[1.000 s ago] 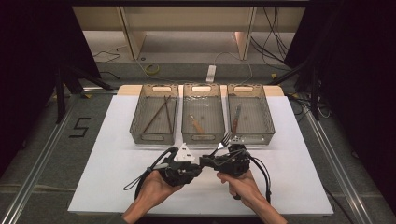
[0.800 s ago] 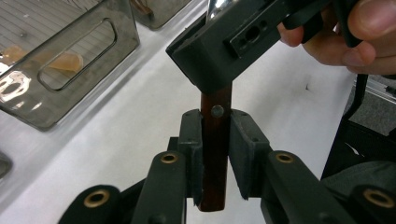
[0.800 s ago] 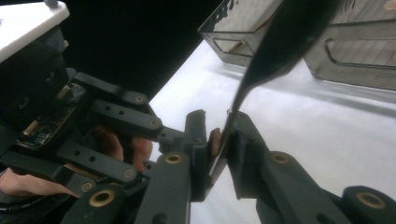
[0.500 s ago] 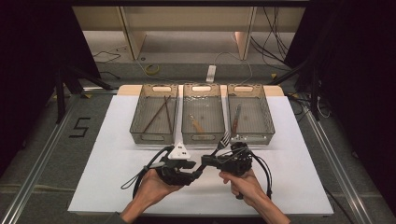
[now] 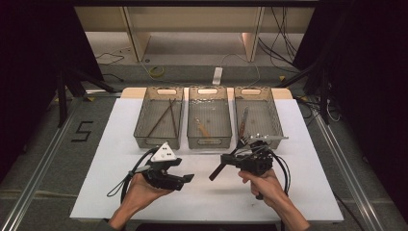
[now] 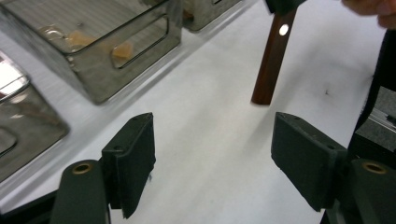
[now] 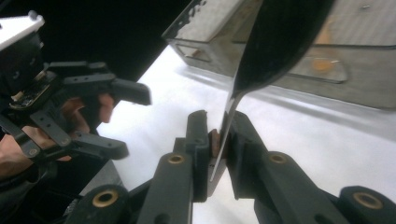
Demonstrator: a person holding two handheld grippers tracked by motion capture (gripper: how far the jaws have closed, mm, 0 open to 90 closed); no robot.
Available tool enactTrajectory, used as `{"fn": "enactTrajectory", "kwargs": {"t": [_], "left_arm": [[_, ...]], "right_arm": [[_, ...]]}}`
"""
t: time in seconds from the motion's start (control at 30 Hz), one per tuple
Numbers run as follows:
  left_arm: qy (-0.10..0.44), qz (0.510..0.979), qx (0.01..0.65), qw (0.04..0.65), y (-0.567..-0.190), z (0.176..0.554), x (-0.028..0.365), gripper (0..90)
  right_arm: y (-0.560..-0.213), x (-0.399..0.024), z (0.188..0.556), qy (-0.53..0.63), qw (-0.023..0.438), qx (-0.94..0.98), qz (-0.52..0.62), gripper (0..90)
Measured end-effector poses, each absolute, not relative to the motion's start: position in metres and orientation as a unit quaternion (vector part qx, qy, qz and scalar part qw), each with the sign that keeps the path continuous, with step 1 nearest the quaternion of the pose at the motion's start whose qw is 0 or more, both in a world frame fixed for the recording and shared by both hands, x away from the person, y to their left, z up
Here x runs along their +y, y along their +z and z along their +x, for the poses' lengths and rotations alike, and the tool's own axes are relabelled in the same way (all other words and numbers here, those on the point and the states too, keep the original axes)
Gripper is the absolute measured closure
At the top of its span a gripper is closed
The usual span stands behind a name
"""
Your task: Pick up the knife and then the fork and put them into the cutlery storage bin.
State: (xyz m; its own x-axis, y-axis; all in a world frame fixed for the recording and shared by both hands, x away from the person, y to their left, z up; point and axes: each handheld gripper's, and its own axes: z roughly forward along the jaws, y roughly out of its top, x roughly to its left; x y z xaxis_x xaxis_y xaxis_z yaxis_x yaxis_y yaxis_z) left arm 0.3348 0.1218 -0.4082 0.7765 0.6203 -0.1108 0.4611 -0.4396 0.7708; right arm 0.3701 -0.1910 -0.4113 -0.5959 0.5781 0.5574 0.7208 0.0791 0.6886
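My right tool (image 5: 239,160) pinches a fork (image 5: 230,160) at its neck, wooden handle slanting toward seven o'clock, steel tines toward one, just short of the right-hand mesh bin (image 5: 258,115) at twelve. My left tool (image 5: 186,178), at nine o'clock from the fork, has just been opening; its flat black jaws stand spread with nothing between them over the white surface (image 5: 96,159).
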Motion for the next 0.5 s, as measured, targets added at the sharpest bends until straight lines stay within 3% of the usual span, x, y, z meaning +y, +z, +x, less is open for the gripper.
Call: {"fn": "enactTrajectory", "kwargs": {"t": [0.5], "left_arm": [[0.123, 0.825, 0.347, 0.428, -0.408, 0.332, 0.14, 19.9]], "right_arm": [[-0.37, -0.241, 0.405, -0.49, 0.028, -0.727, -0.48, 80.4]]}}
